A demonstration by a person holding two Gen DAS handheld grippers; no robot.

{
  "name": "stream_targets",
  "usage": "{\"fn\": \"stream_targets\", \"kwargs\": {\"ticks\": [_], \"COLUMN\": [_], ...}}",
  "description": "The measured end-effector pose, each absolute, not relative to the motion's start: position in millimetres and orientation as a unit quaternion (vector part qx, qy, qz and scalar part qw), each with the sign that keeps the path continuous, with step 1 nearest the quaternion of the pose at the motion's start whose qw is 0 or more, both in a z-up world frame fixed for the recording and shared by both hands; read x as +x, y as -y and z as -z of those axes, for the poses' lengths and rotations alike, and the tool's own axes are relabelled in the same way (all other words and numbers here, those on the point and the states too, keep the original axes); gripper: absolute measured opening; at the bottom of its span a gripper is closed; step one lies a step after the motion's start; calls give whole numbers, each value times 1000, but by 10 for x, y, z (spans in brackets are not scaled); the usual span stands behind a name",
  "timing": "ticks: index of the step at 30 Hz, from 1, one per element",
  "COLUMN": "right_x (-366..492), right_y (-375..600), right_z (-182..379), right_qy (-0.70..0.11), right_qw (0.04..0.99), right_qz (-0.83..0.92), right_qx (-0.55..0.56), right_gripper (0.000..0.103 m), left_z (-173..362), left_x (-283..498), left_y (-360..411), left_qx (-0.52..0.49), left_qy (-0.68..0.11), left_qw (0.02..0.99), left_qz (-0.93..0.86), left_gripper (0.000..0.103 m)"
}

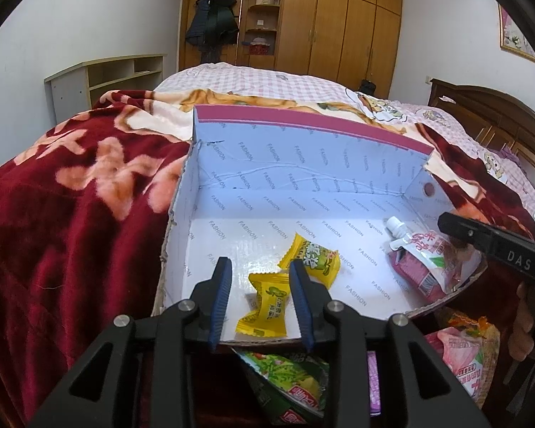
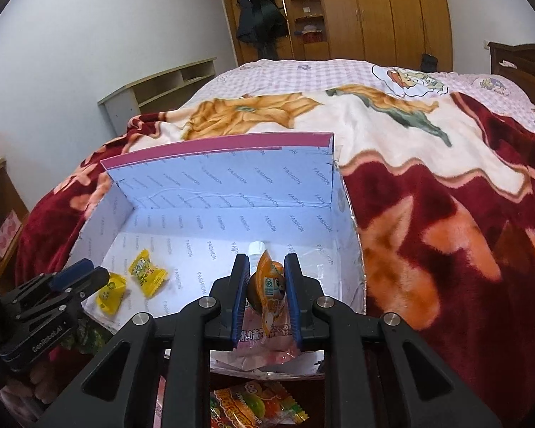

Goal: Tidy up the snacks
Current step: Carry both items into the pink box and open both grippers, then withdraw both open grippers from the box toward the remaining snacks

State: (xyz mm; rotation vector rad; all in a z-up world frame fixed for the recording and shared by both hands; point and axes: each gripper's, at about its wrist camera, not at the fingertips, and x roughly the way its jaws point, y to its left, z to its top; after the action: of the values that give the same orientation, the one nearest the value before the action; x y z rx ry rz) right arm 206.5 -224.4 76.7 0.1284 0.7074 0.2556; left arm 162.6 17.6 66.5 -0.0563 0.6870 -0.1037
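Note:
A white cardboard box printed "FASHION" lies open on the bed; it also shows in the right wrist view. Two yellow candies lie on its floor near the front; they also show in the right wrist view. My left gripper is open, its fingers either side of the nearer candy, above it. My right gripper is shut on an orange jelly cup, over a pink spouted pouch lying at the box's right end.
More snack packets lie below the box's front edge: a green one, a pink one and an orange one. A red floral blanket surrounds the box. A wardrobe and shelf stand beyond the bed.

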Motion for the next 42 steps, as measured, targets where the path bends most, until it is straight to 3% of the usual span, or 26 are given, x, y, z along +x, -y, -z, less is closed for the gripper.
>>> {"fn": "stream_targets", "kwargs": {"ticks": [2,15,39,42], "right_x": [2035,1778,1086,1018], "right_y": [2243,2229,2213,2239], "right_z": [-794,-988,-992,-949], "right_qy": [-337,-321,-332,-335], "right_qw": [931,933,929,927], "right_qz": [-125,-143,-141,-141], "right_qx": [62,79,85,90], "right_gripper": [38,52,53,53], "left_z": [-664,-869,-1083,-1052], "left_x": [1625,1414,745,687], "left_y": [-181,-199,-60,-52], "left_qx": [-29,-39,-25,-21], "left_qy": [-337,-315,-306,-313], "left_qw": [940,947,949,946], "left_qz": [50,46,76,79], "left_gripper": [35,40,42,46]}}
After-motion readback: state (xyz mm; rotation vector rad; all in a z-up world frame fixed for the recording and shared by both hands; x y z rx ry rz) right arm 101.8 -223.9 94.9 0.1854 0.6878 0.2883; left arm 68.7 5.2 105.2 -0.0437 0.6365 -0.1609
